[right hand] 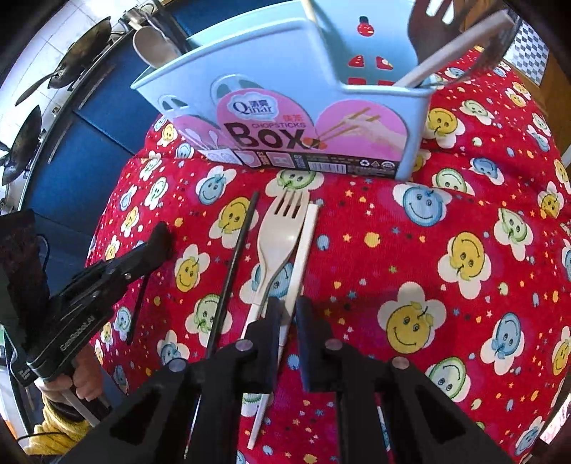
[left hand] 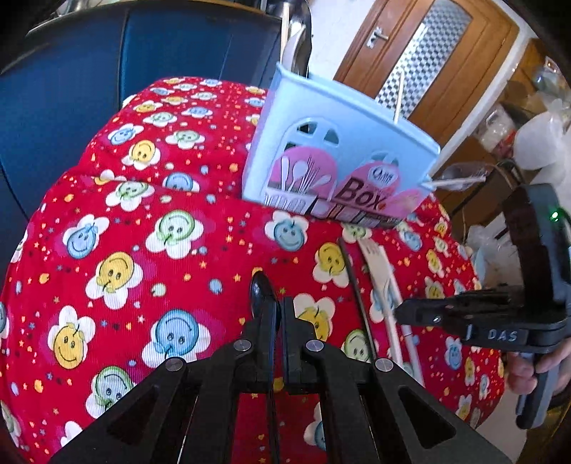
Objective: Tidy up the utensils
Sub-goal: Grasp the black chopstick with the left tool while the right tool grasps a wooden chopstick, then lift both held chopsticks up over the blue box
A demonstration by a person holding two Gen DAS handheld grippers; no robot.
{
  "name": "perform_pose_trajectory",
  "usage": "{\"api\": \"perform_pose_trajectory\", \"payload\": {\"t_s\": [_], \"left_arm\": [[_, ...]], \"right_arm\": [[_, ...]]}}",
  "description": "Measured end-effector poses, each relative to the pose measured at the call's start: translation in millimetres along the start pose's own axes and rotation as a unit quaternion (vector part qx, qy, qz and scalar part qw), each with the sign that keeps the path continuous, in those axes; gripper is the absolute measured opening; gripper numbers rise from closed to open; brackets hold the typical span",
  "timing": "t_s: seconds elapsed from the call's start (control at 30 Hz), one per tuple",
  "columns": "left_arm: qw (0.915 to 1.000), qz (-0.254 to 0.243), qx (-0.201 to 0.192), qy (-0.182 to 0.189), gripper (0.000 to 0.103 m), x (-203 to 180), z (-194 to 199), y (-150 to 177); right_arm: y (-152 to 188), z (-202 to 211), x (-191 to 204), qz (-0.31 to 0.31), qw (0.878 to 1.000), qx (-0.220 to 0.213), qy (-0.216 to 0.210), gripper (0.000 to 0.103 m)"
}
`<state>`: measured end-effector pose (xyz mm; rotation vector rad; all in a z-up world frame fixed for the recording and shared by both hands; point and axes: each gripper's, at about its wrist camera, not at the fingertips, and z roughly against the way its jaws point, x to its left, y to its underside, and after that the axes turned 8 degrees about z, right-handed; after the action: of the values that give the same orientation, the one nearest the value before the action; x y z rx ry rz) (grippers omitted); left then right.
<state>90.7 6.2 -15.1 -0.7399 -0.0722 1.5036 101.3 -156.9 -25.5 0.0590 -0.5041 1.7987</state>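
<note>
A light blue chopsticks box stands on the red smiley cloth, with utensils sticking out of it. My left gripper is shut on a black spoon, held just above the cloth; it also shows in the right wrist view. A white plastic fork, a white knife and a black chopstick lie side by side on the cloth before the box. My right gripper hovers over the fork and knife handles, fingers slightly apart, holding nothing.
Blue cabinet fronts and hanging pans stand behind the cloth. A wooden door is at the back right. Clutter in plastic bags lies at the far right.
</note>
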Motion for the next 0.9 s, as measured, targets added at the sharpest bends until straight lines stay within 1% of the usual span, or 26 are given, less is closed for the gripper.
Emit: {"api": "perform_pose_trajectory", "payload": {"t_s": [0.1, 0.2, 0.33, 0.5, 0.6, 0.7, 0.83, 0.9], "left_arm": [[0.9999, -0.006, 0.008, -0.014, 0.004, -1, -1, 0], [0.9996, 0.000, 0.020, -0.021, 0.004, 2, -2, -1], [0.9995, 0.017, 0.027, -0.008, 0.004, 7, -1, -3], [0.9992, 0.025, 0.025, 0.020, 0.004, 6, 5, -3], [0.9995, 0.018, 0.008, 0.024, 0.004, -1, 14, -5], [0.9992, 0.010, -0.021, 0.033, 0.004, -9, 30, -11], [0.9975, 0.003, -0.056, 0.043, 0.004, -17, 50, -19], [0.9965, -0.002, -0.070, 0.046, 0.004, -23, 59, -23]], "right_arm": [[2, 2, -4, -0.001, 1.000, 0.007, -0.007, 0.010], [2, 3, -5, 0.002, 1.000, 0.015, -0.012, 0.010], [0, 4, -4, 0.014, 1.000, 0.022, -0.010, 0.010], [3, 6, -2, 0.025, 1.000, 0.010, -0.010, 0.009], [9, 12, -6, 0.022, 1.000, -0.006, -0.015, 0.008], [16, 26, -11, 0.015, 0.999, -0.034, -0.023, 0.008], [26, 52, -13, 0.010, 0.996, -0.086, -0.024, 0.008], [30, 68, -11, 0.015, 0.993, -0.115, -0.017, 0.008]]}}
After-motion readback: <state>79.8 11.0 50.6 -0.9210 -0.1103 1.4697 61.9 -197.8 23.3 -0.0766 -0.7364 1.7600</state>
